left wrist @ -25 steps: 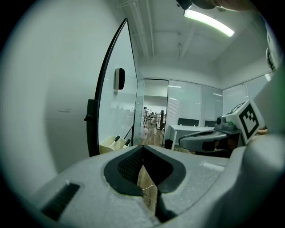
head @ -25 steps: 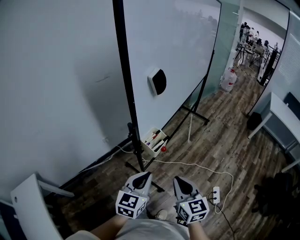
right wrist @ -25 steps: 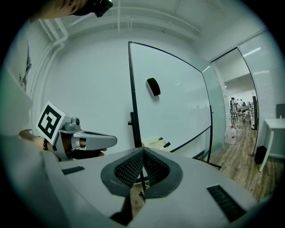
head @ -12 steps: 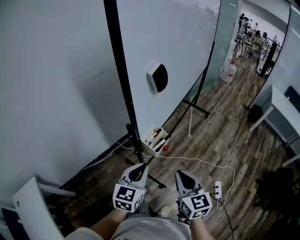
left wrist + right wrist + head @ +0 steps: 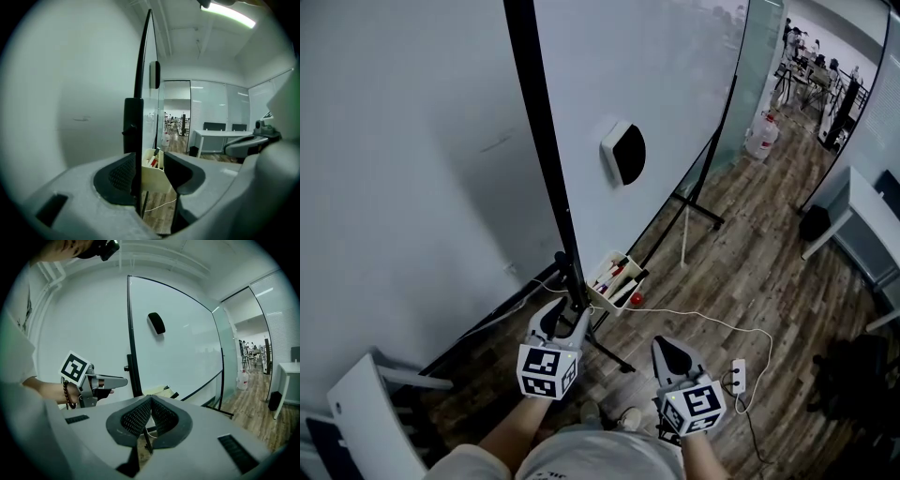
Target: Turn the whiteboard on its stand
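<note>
The whiteboard stands on its black stand, seen edge-on, with a black eraser stuck on its face. Its black side frame runs down to the stand post. My left gripper has reached that post; its jaws have just been opening and now stand apart. The frame edge lies between them, close against the left pad and clear of the other. My right gripper hangs back to the right, shut and empty. A marker tray sits just beyond the post.
A white wall runs close behind the board. The stand's feet spread over the wood floor. A white cable leads to a power strip. A white chair is at lower left and a white desk at right.
My left gripper has moved forward to the stand post and its jaws have opened around the frame edge. The right gripper has edged forward a little, still shut.
</note>
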Demonstrator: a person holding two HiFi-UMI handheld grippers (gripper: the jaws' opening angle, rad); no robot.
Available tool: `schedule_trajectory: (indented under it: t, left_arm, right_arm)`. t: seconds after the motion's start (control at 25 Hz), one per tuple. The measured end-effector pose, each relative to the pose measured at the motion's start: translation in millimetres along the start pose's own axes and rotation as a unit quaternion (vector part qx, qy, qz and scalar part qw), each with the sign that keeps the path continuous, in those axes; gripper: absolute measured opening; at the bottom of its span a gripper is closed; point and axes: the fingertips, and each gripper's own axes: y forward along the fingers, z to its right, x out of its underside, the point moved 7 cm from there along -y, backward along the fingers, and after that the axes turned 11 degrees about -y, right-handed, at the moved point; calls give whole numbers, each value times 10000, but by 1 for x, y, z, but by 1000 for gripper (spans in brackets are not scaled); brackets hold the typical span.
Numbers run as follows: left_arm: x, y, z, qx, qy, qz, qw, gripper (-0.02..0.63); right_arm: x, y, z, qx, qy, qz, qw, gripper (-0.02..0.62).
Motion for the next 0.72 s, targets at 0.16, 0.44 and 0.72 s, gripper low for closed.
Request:
schedule_trajectory:
  t: [0.16, 0.44, 0.72]
  left_arm:
    - [-2, 17, -18, -169, 9, -87, 9998, 229]
    - [-4, 48, -35, -201, 105, -231, 9995, 264]
    - [-10, 69, -40, -157, 268, -280, 9991, 262]
  right_arm:
    - [2, 7, 1, -13, 37, -43, 10000, 6]
    - [5, 14, 7, 42, 96, -95, 9999, 6]
    - [11, 12, 10, 140, 161, -170, 9996, 6]
